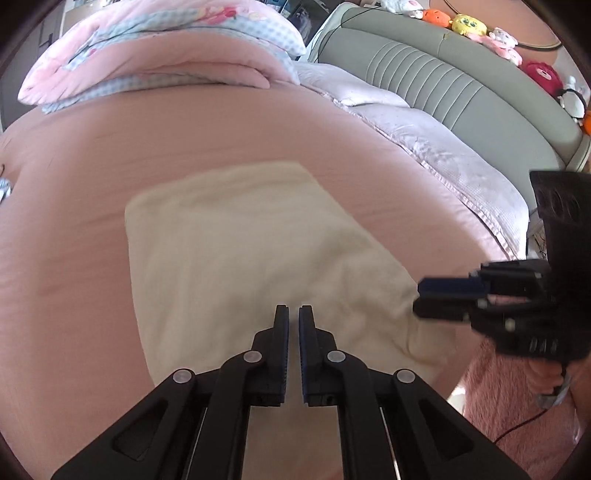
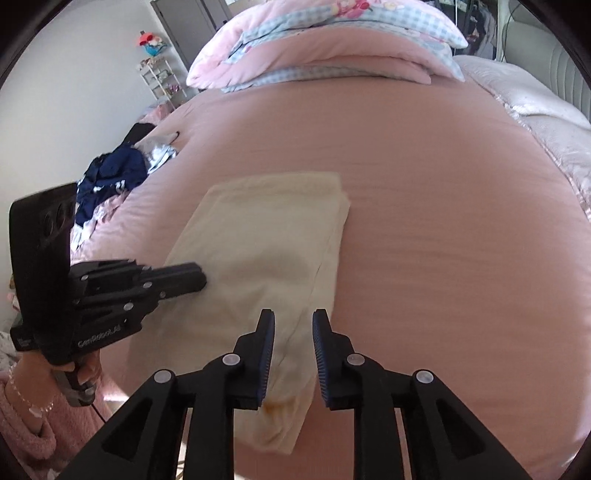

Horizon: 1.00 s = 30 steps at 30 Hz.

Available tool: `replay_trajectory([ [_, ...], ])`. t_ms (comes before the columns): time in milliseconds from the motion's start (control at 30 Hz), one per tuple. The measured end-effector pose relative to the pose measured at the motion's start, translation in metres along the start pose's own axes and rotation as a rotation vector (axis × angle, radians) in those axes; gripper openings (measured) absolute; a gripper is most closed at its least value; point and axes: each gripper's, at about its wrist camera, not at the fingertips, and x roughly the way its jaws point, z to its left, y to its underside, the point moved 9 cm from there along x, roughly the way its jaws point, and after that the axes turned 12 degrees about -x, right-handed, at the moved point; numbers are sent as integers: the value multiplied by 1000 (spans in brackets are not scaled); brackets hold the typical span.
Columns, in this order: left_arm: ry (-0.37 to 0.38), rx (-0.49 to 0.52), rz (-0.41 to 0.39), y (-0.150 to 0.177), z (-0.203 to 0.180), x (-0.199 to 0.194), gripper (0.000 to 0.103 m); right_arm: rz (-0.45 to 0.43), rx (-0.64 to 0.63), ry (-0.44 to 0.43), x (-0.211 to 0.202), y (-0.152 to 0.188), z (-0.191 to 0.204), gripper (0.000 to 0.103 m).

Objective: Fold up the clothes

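A cream folded garment (image 1: 236, 243) lies flat on the pink bed sheet (image 1: 74, 258); it also shows in the right wrist view (image 2: 273, 251). My left gripper (image 1: 293, 314) hovers over the garment's near part, jaws almost closed with a thin gap and nothing between them; it also shows in the right wrist view (image 2: 201, 278). My right gripper (image 2: 293, 319) is open over the garment's near right edge, empty; it shows in the left wrist view (image 1: 419, 299) beside the garment's right corner.
A folded pink and checked quilt (image 1: 166, 55) lies at the bed's far end. Pale pillows (image 1: 424, 147) and a grey headboard (image 1: 461, 85) with plush toys (image 1: 469, 24) are on the right. Dark clothes (image 2: 110, 177) are piled at the bed's left edge.
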Motion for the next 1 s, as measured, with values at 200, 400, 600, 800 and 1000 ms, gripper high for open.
replay_trajectory([
  [200,-28,-122,43,34,42,-29,4,73,39,141,5,49,-5,22],
  [400,-105,-195,-66,32,60,-66,5,-62,198,50,-41,54,-18,26],
  [600,-26,-91,-30,44,6,-43,5,-41,-1,63,-41,50,25,26],
  [800,-95,-43,67,59,9,-14,5,47,29,205,-8,63,3,17],
  [1000,-90,-134,77,59,42,-25,5,143,217,183,-11,102,-24,17],
])
